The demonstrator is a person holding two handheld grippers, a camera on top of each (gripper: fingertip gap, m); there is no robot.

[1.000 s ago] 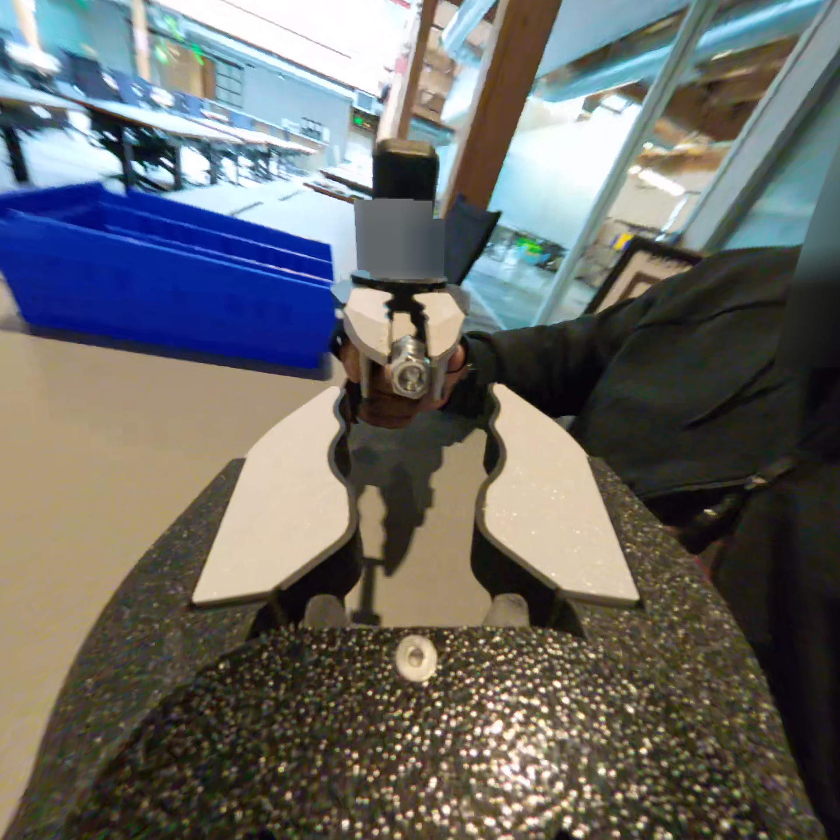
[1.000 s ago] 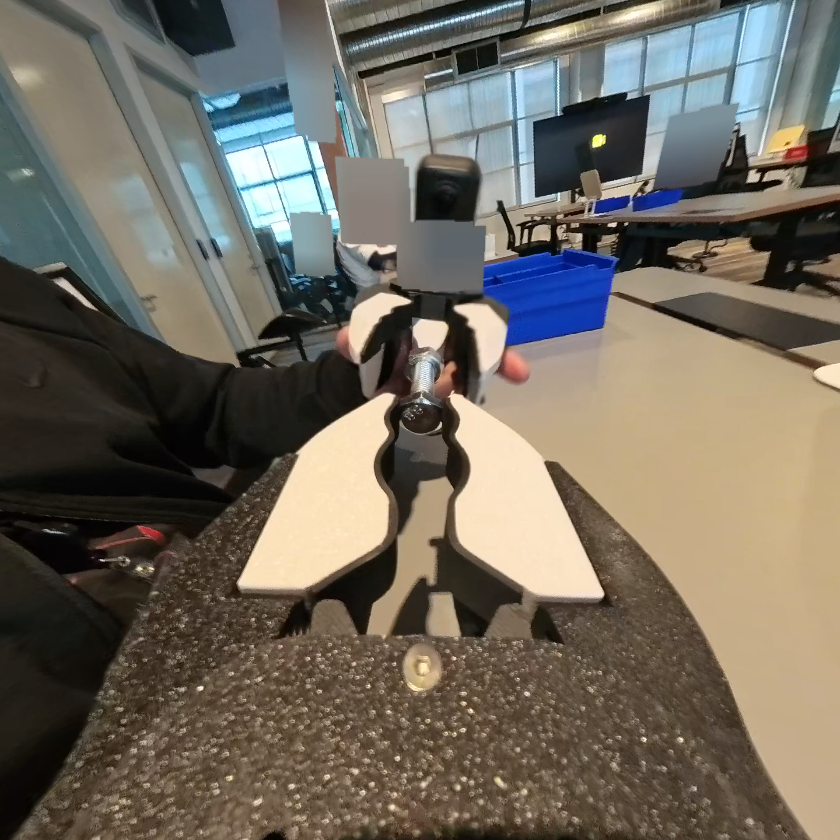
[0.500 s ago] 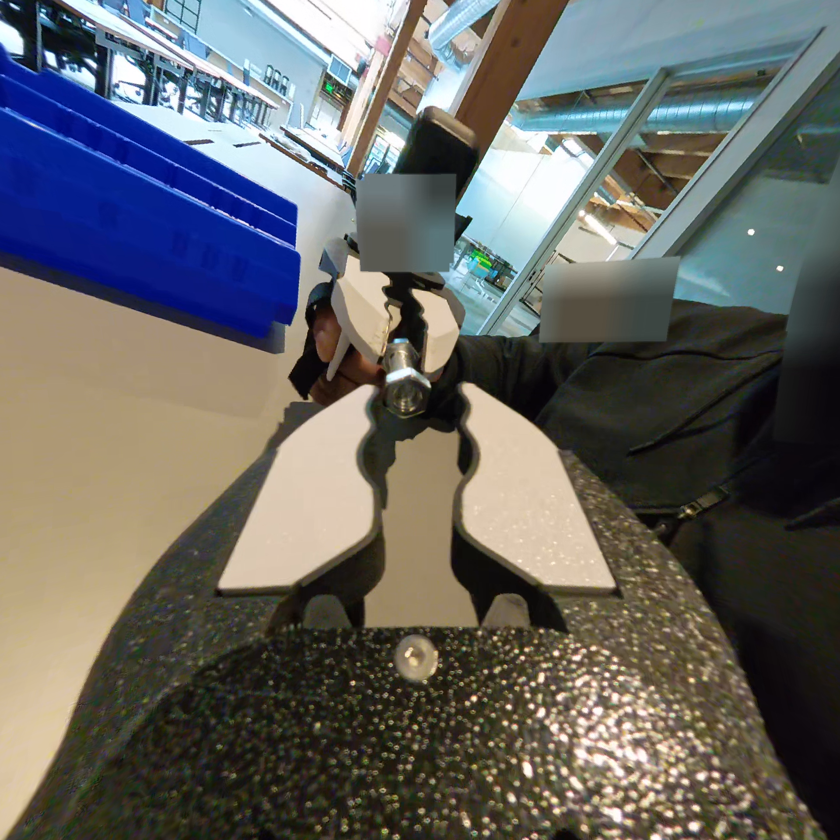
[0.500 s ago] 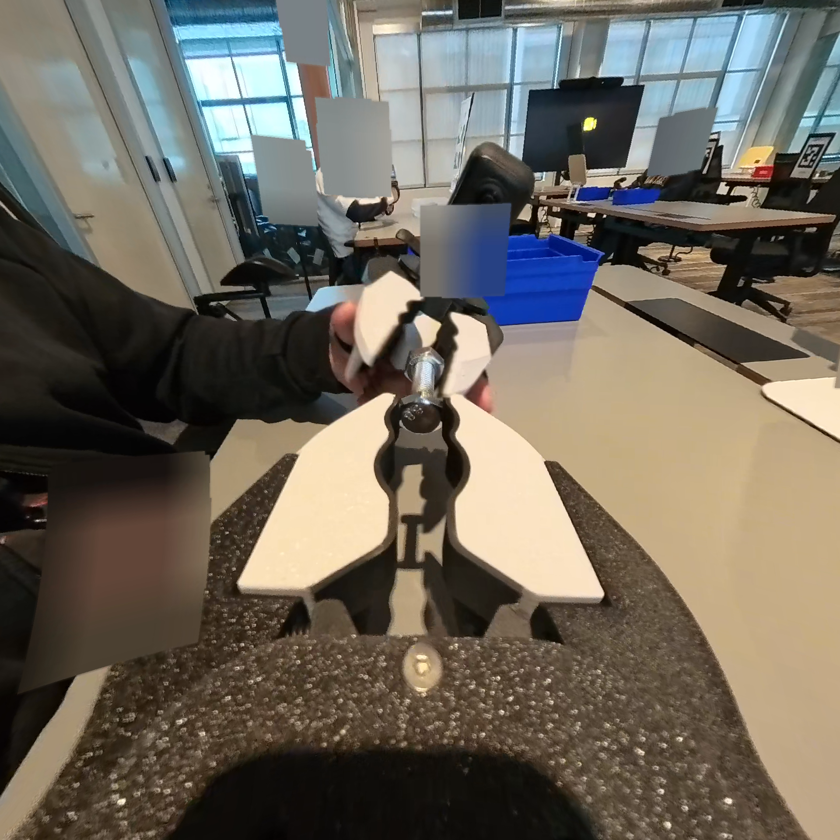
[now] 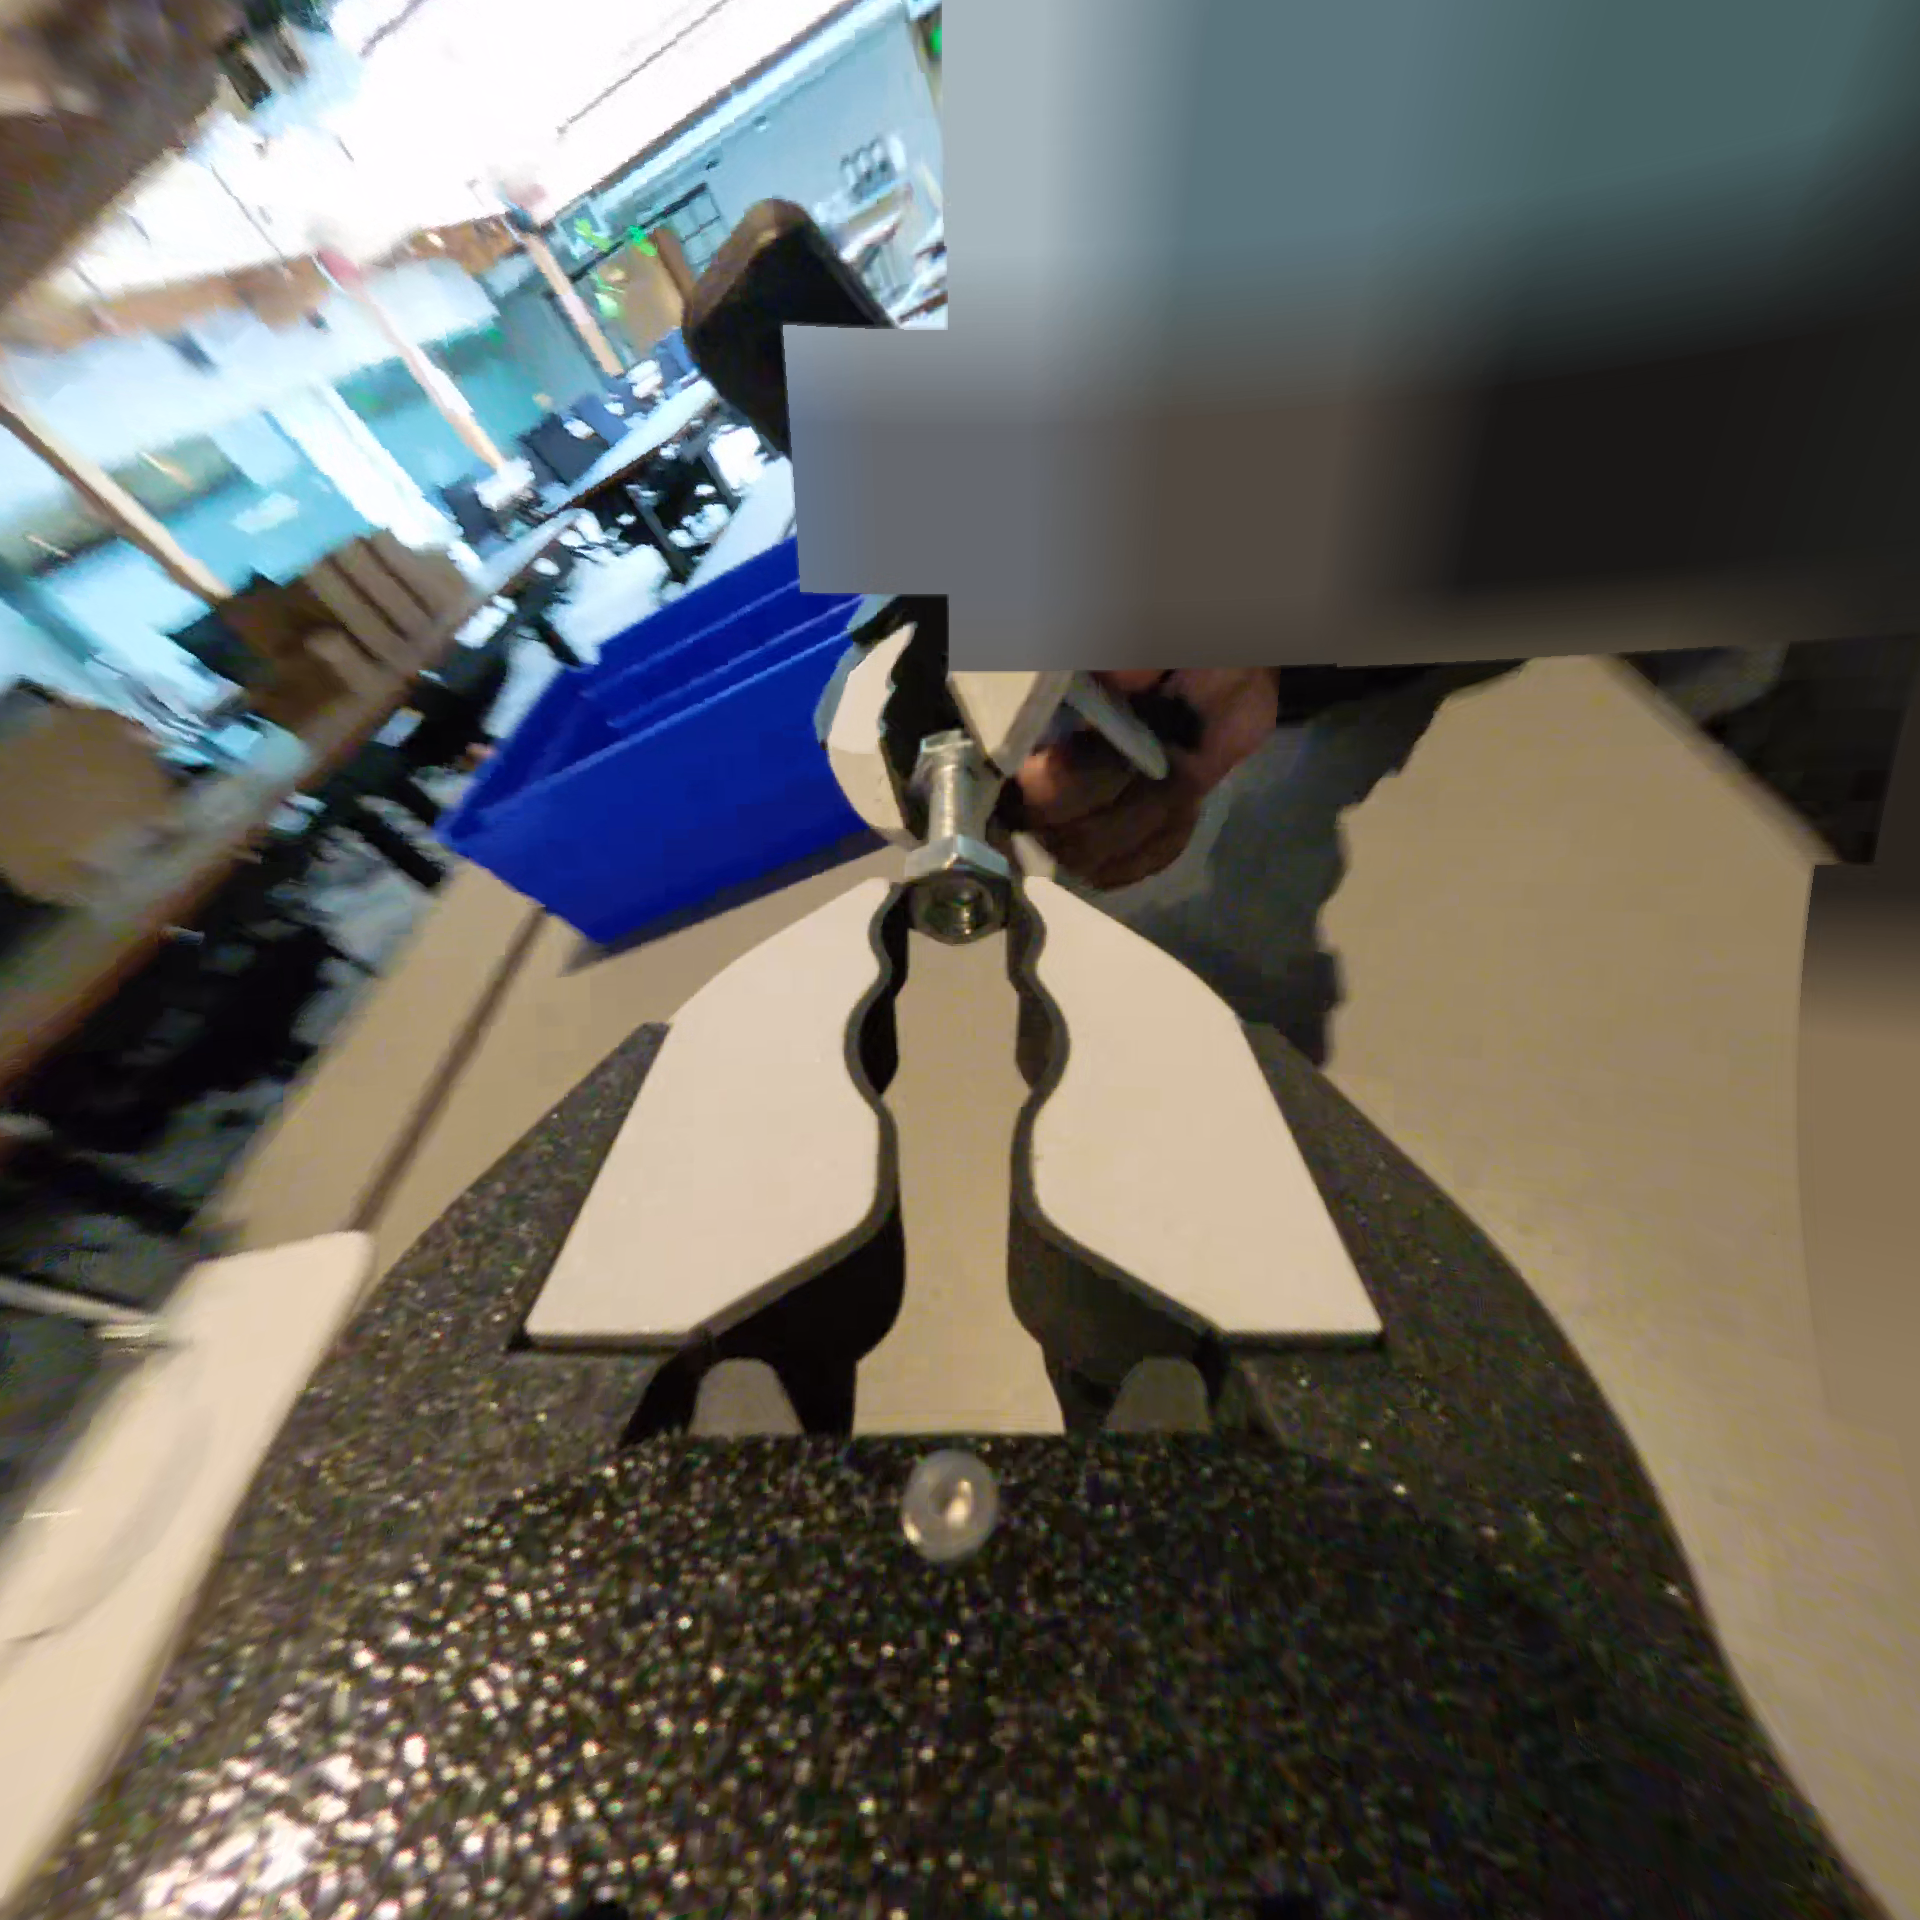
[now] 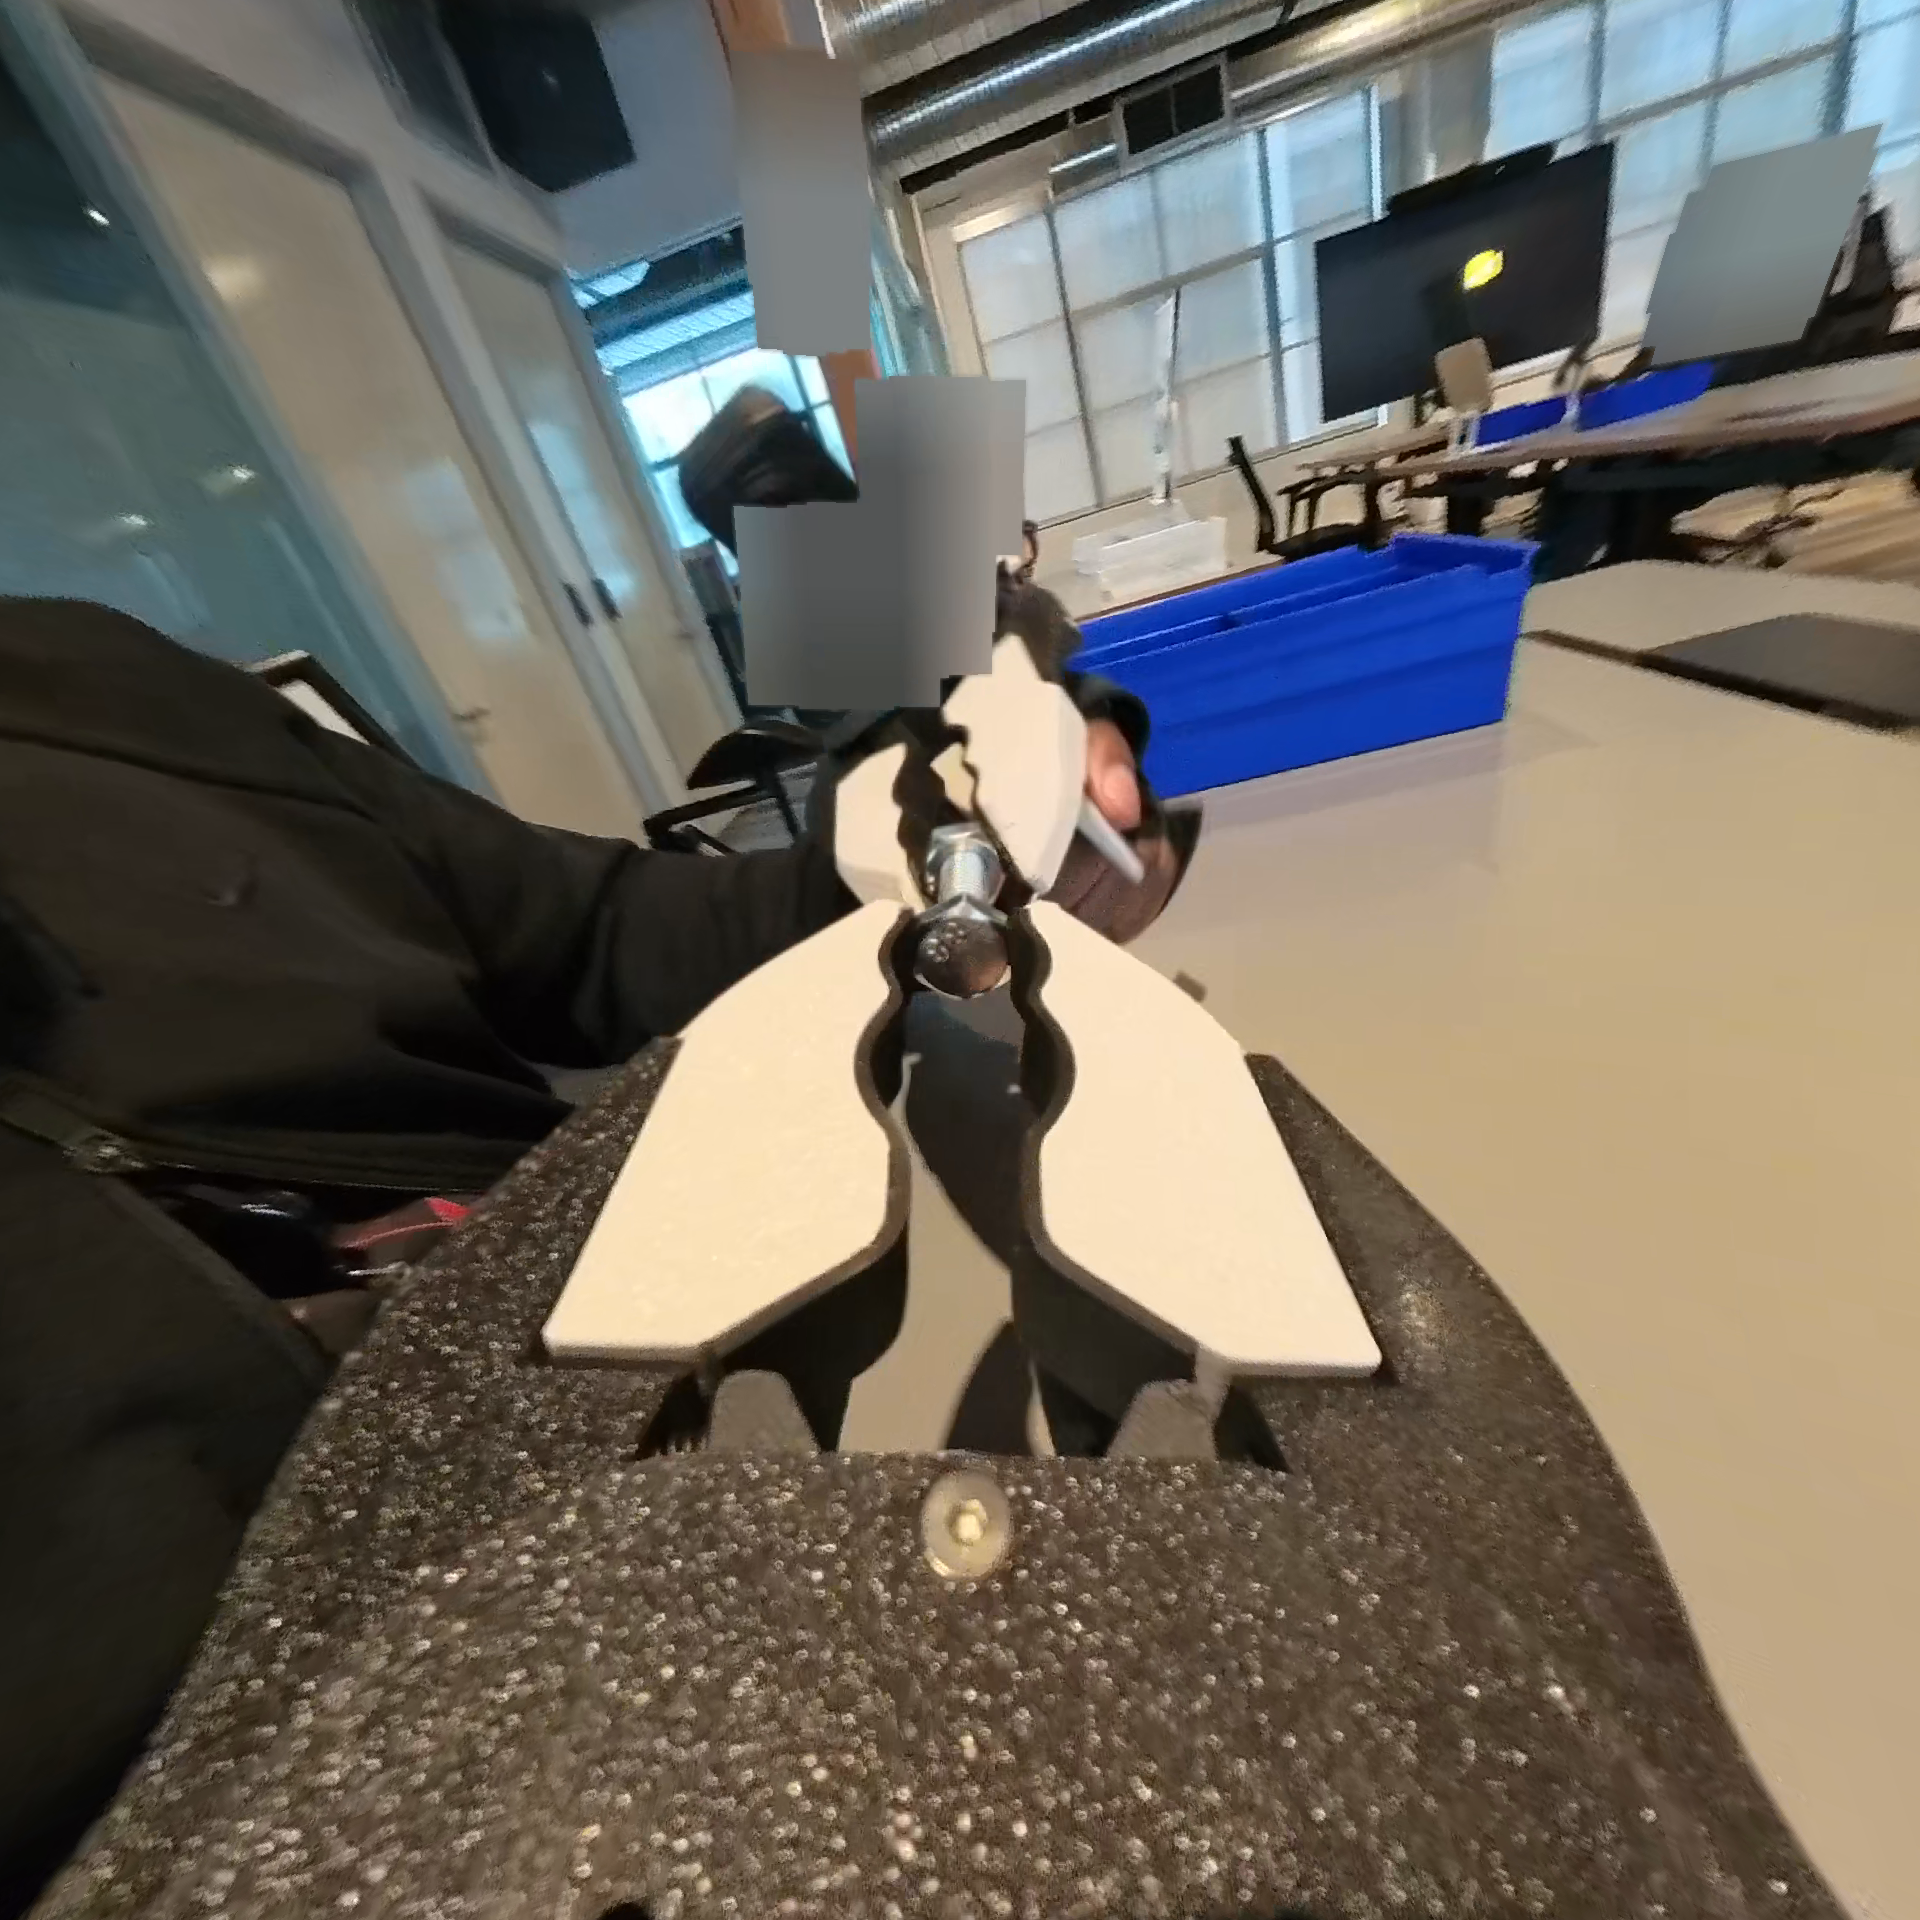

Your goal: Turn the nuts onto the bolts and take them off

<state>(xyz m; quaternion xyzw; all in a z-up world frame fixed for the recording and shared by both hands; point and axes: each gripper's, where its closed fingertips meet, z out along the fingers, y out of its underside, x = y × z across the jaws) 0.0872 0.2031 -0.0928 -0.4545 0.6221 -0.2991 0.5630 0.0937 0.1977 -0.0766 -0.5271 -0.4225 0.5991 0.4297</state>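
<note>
A silver bolt with a hex nut on it is held in the air between my two grippers, which face each other. In the left wrist view my left gripper (image 5: 954, 902) is shut on the nut (image 5: 954, 916), and the threaded shaft (image 5: 948, 805) runs away from me to the right gripper's fingers (image 5: 860, 758). In the right wrist view my right gripper (image 6: 956, 940) is shut on the bolt head (image 6: 956, 954). Beyond it sit the thread (image 6: 966, 883), the nut (image 6: 954, 844) and the left gripper's fingers (image 6: 1023, 758).
A grey table (image 6: 1558, 1039) lies under both grippers. A blue bin (image 5: 675, 790) stands on it, also in the right wrist view (image 6: 1320, 665). A black mat (image 6: 1808, 665) lies far right. The person's black sleeve (image 6: 416, 883) fills the left.
My left gripper has moved up to the bolt, closed on the nut and rolled, so its view now tilts. The right gripper kept its hold on the bolt head and tilted a little.
</note>
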